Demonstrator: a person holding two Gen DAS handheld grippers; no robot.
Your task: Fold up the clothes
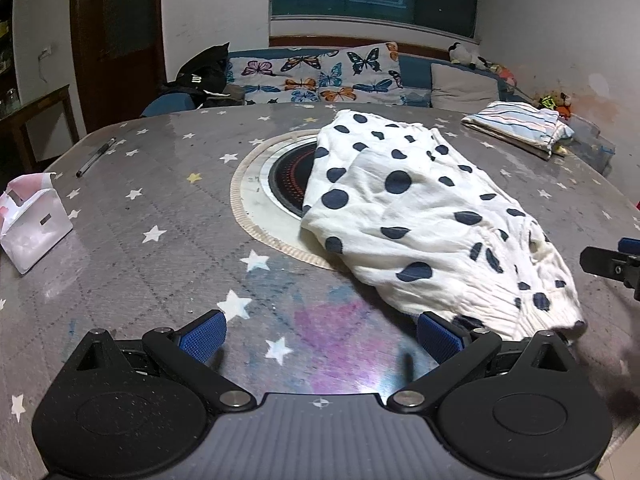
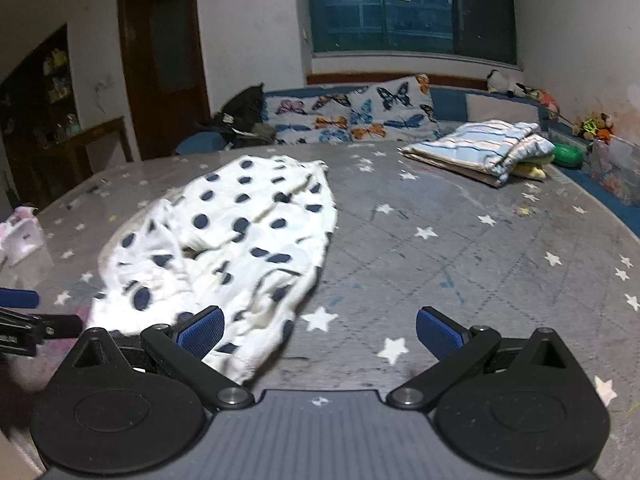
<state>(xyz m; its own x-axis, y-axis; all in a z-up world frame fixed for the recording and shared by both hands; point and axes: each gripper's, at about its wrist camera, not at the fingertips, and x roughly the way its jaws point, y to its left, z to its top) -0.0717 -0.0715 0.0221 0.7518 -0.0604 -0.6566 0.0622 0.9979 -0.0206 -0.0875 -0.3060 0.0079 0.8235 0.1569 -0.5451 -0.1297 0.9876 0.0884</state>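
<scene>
A rumpled white garment with dark navy polka dots [image 1: 420,216] lies unfolded on the grey, star-printed worktop [image 1: 160,208], its far left part draped over a round black inset plate ringed in beige [image 1: 288,184] at the worktop's centre. The left gripper [image 1: 320,338] hovers low over the near edge with its jaws spread wide and empty; its right blue ribbed pad [image 1: 438,336] sits just beside the garment's near hem. In the right wrist view the right gripper [image 2: 320,336] likewise has its jaws spread wide and grips nothing; its left blue pad [image 2: 202,334] overlaps the near corner of the garment [image 2: 224,240], though contact cannot be judged. Each gripper's tip shows at the edge of the other's view, the garment's near end lying between them. A folded pale cloth with blue and pink stripes [image 2: 484,148] rests at the far right of the worktop, well apart from the garment. At the left lie a dark pen [image 1: 96,157] and a white and pink paper packet [image 1: 30,220]. Behind the worktop stands a blue sofa with a butterfly-print cushion [image 1: 320,76].
</scene>
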